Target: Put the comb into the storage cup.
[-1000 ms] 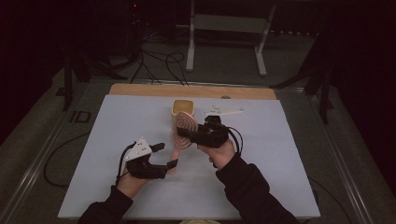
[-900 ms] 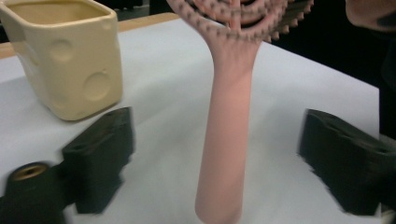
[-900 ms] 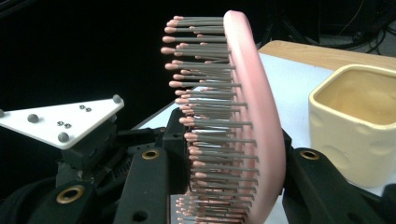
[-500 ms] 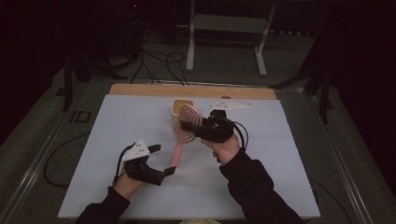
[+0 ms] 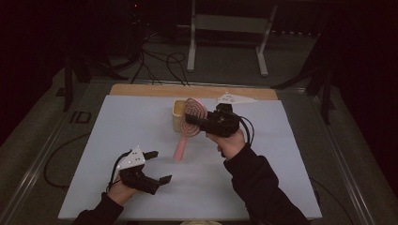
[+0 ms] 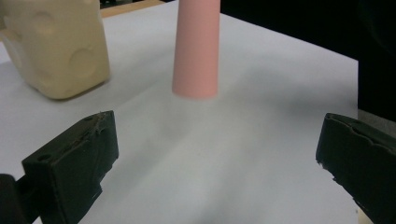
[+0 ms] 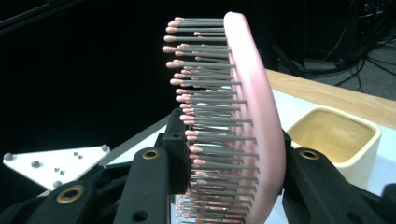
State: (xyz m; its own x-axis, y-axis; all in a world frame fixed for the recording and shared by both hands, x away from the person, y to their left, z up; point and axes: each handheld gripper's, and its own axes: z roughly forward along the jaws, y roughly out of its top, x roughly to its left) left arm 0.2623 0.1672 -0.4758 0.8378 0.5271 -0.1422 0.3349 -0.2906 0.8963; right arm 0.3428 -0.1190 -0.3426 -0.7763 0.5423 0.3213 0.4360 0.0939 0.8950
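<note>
We see a table (image 5: 117,140) covered with a pale grey sheet, in a dark room, viewed from above the person's side. Two forearms in dark sleeves come in from the bottom edge, and each hand holds a black claw.

The right claw (image 5: 201,123) is closed on the head of a pink hairbrush (image 5: 188,124). It grips the brush near the middle of the table, with the oval head lifted and the handle slanting down toward the person. Whether the tip of the handle touches the sheet, we cannot tell. In the right gripper view the brush head (image 7: 238,126) stands on edge between the two black jaws, pressed from both sides, its grey bristles with pink tips pointing to the left of that picture.

Just behind the brush head sits a small cream-coloured square container (image 5: 179,112), open at the top. In the right gripper view it (image 7: 343,140) stands on the table behind the brush. In the left gripper view it (image 6: 56,46) shows as a cream block with round dimples in its side.

The left claw (image 5: 156,166) is wide open and holds nothing; its jaws have just been opening. It is low over the near left part of the table, well apart from the brush head. In the left gripper view its two jaws stand far apart over bare sheet, and the blunt pink end of the brush handle (image 6: 196,51) is ahead of them, beyond the gap.

A strip of bare wood (image 5: 141,90) runs along the far edge of the table.
</note>
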